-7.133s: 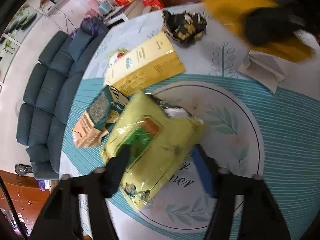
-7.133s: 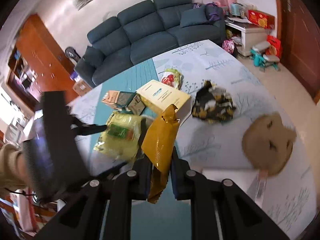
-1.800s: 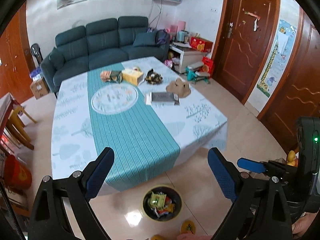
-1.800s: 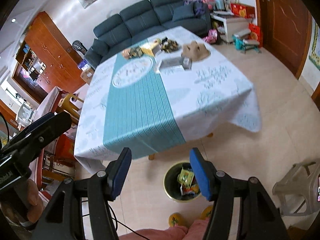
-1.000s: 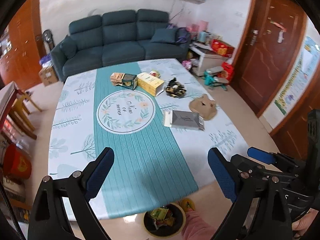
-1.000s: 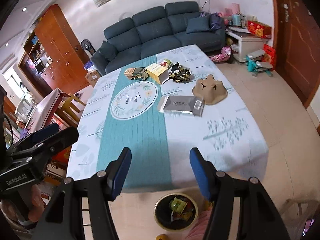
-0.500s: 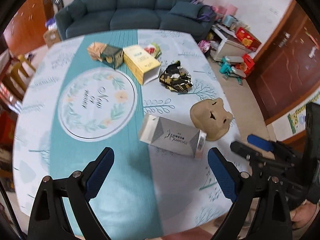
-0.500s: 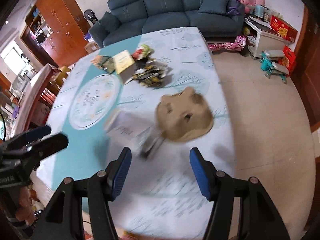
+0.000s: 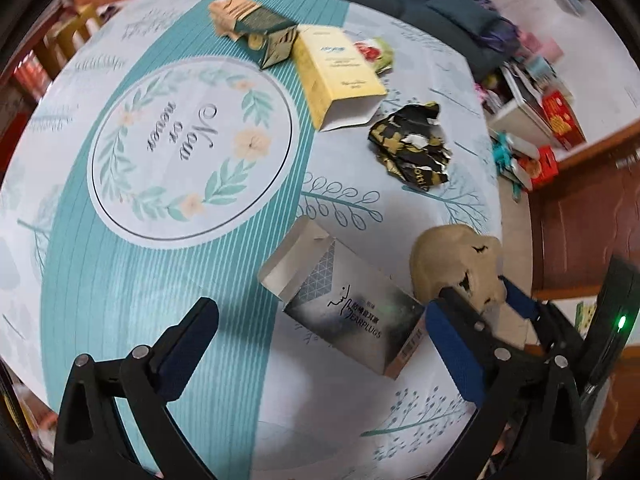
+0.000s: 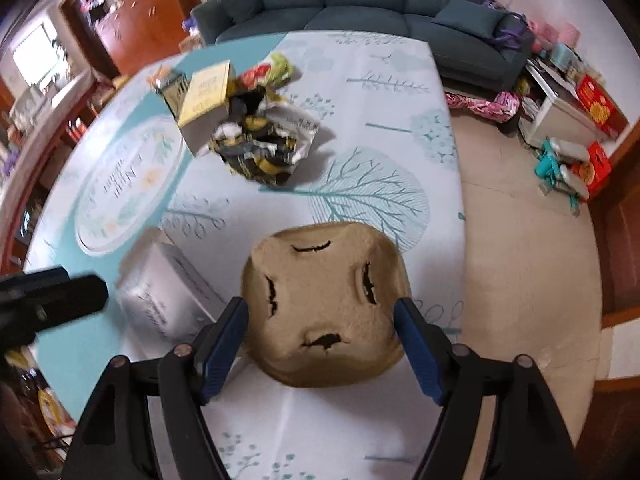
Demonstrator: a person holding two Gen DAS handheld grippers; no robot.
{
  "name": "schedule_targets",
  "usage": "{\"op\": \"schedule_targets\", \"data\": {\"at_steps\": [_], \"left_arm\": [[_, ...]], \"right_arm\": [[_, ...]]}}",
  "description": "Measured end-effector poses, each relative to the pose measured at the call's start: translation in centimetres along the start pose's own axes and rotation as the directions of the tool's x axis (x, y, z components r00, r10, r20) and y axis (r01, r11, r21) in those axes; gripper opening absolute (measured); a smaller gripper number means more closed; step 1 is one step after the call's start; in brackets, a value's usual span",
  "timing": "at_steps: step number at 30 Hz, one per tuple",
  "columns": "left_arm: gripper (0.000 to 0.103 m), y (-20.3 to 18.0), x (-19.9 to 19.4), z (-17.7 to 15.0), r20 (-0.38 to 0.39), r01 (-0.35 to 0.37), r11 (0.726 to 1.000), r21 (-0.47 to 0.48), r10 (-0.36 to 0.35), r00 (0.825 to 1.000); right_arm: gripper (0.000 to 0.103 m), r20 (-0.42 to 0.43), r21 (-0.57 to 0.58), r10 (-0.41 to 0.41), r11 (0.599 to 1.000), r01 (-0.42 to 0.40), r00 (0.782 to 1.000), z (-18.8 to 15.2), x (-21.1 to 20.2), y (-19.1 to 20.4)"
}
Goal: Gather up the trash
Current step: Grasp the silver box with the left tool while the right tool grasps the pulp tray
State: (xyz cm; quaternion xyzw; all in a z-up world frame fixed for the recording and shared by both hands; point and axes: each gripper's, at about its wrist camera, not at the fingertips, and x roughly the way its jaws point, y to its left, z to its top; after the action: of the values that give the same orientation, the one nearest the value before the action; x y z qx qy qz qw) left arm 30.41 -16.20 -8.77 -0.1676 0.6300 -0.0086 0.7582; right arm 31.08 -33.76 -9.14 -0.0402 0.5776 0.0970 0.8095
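a: tan pulp tray (image 10: 324, 312) is sitting between the right gripper (image 10: 322, 344) pads, jaws opening, not pressing yet.

b: left gripper (image 9: 320, 344) is opening too, over the silver box (image 9: 348, 308), empty.

a: closing off-centre could be squashing the tray or skidding it off the table (image 9: 80, 280) edge (it's close).

b: i'm counting one tray, three boxes, one black wrapper (image 9: 412, 148), one red-green packet (image 9: 374, 52).
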Motion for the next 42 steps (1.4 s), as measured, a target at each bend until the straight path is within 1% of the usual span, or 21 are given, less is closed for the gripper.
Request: {"op": "schedule_targets", "data": {"at_steps": [2, 3, 9, 12, 15, 19, 22, 25, 26, 27, 28, 30, 31, 33, 35, 38, 42], "left_arm": [[0.102, -0.1, 0.5, 0.1, -0.011, -0.006, 1.0, -0.03, 0.006, 1.0], [0.102, -0.2, 0.7, 0.2, -0.019, -0.011, 0.999, -0.046, 0.01, 1.0], [0.102, -1.1, 2.6, 0.3, -0.079, -0.057, 0.985, -0.163, 0.045, 0.996], [0.102, -2.0, 3.5, 0.2, -0.08, -0.109, 0.976, -0.188, 0.095, 0.992], [0.102, -2.7, 4.3, 0.3, -0.088, -0.16, 0.966, -0.203, 0.144, 0.986], [0.102, -3.1, 5.7, 0.2, -0.133, -0.201, 0.951, -0.235, 0.174, 0.976], [0.102, -2.7, 6.8, -0.3, -0.194, -0.235, 0.939, -0.251, 0.19, 0.963], [0.098, -1.9, 7.0, -0.9, -0.218, -0.256, 0.93, -0.263, 0.201, 0.955], [0.094, -1.8, 6.8, -1.1, -0.22, -0.266, 0.93, -0.254, 0.212, 0.952], [0.087, -1.9, 6.6, -1.2, -0.22, -0.271, 0.932, -0.241, 0.22, 0.95], [0.083, -2.0, 6.4, -1.3, -0.216, -0.28, 0.937, -0.21, 0.235, 0.948], [0.06, -2.1, 5.8, -1.6, -0.2, -0.283, 0.946, -0.161, 0.25, 0.948], [0.06, -2.2, 5.4, -1.7, -0.181, -0.271, 0.955, -0.123, 0.247, 0.952], [0.059, -2.0, 5.2, -2.0, -0.179, -0.245, 0.966, -0.085, 0.227, 0.957], [0.059, -1.3, 4.7, -2.7, -0.163, -0.249, 0.967, -0.046, 0.239, 0.957], [0.059, -0.3, 3.8, -3.5, -0.15, -0.236, 0.972, -0.007, 0.232, 0.961], [0.059, 1.3, 1.5, -4.0, -0.099, -0.221, 0.974, 0.046, 0.225, 0.969]], "right_arm": [[0.075, -0.008, -0.017, -0.002, 1.0, 0.002, 1.0, -0.2, 0.4, -0.1], [0.072, -0.004, -0.025, -0.005, 1.0, 0.005, 1.0, -0.3, 0.4, -0.2], [0.071, 0.006, -0.01, 0.031, 0.999, -0.031, 0.999, -0.2, 0.2, -0.8], [0.071, 0.012, 0.006, 0.041, 0.999, -0.041, 0.999, -0.2, 0.1, -1.0], [0.071, 0.013, 0.011, 0.046, 0.999, -0.046, 0.999, -0.2, 0.1, -1.1], [0.071, 0.011, 0.005, 0.053, 0.999, -0.053, 0.999, -0.4, 0.0, -1.0], [0.071, 0.009, 0.002, 0.06, 0.998, -0.06, 0.998, -0.7, -0.2, -1.0], [0.071, 0.006, 0.006, 0.072, 0.997, -0.072, 0.997, -1.0, -0.3, -0.9], [0.071, 0.004, 0.005, 0.076, 0.997, -0.076, 0.997, -1.2, -0.4, -0.7], [0.071, 0.004, 0.004, 0.08, 0.997, -0.08, 0.997, -1.3, -0.4, -0.6], [0.071, 0.002, 0.003, 0.084, 0.996, -0.084, 0.996, -1.5, -0.5, -0.5], [0.071, 0.003, 0.001, 0.094, 0.996, -0.094, 0.996, -1.9, -0.8, -0.1], [0.071, 0.006, -0.003, 0.098, 0.995, -0.098, 0.995, -2.2, -1.0, 0.2], [0.071, 0.01, -0.008, 0.101, 0.995, -0.101, 0.995, -2.6, -1.4, 0.8], [0.071, 0.015, -0.009, 0.103, 0.995, -0.103, 0.995, -2.9, -1.8, 1.2], [0.071, 0.027, -0.003, 0.103, 0.995, -0.103, 0.994, -3.4, -2.7, 2.0], [0.071, 0.049, 0.004, 0.093, 0.996, -0.094, 0.994, -3.9, -4.1, 3.1]]}}
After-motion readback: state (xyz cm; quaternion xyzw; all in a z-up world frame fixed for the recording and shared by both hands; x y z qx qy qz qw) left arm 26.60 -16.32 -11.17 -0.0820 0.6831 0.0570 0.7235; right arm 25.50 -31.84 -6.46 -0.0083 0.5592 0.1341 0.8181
